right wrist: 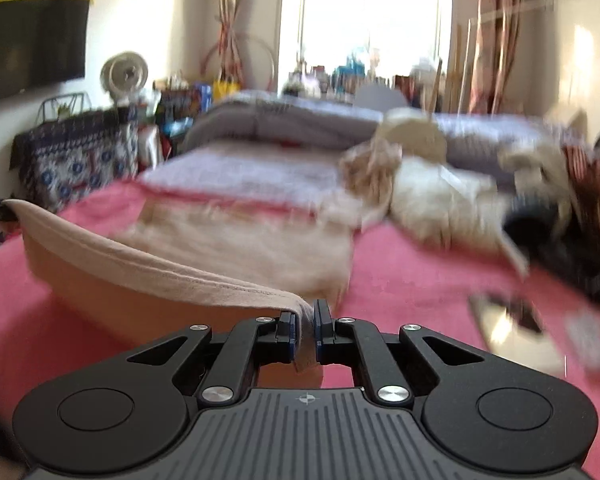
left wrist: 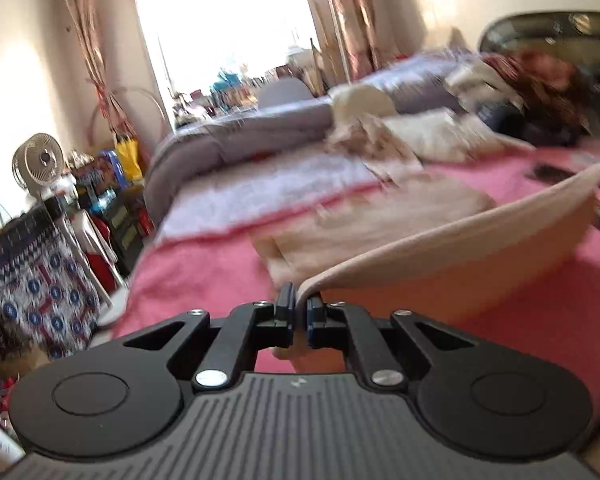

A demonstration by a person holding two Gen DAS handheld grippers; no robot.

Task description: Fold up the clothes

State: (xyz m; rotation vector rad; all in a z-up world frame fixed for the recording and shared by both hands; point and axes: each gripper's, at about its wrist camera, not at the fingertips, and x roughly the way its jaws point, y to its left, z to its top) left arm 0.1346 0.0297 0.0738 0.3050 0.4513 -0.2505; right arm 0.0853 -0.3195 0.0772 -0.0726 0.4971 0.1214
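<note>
Between the pads of the left claw (left wrist: pixel 299 312) a corner of the beige garment (left wrist: pixel 440 256) is pinched tight, the jaws clenched on the fabric with almost no gap. From there the cloth's hemmed edge sweeps away to the right and up, hanging in a slack curve above the pink bedspread (left wrist: pixel 196 280), and its far end meets the dark tip of the other claw at the right border of the left wrist view. The right claw (right wrist: pixel 306 322) is likewise clamped on a bunched corner of the beige garment (right wrist: pixel 148 276); from its pads the hem runs off to the left, sagging, to the left claw's dark tip at the left edge of that view. Under the stretched hem the rest of the cloth drapes down toward the pink bedspread (right wrist: pixel 400 280). Ahead of both claws, farther up the bed, lies a blurred heap of pale clothes (right wrist: pixel 432 196), and beyond it a grey duvet (left wrist: pixel 236 136). To the right of the right claw, small flat objects (right wrist: pixel 512 320) lie on the bedspread, too blurred to name.
</note>
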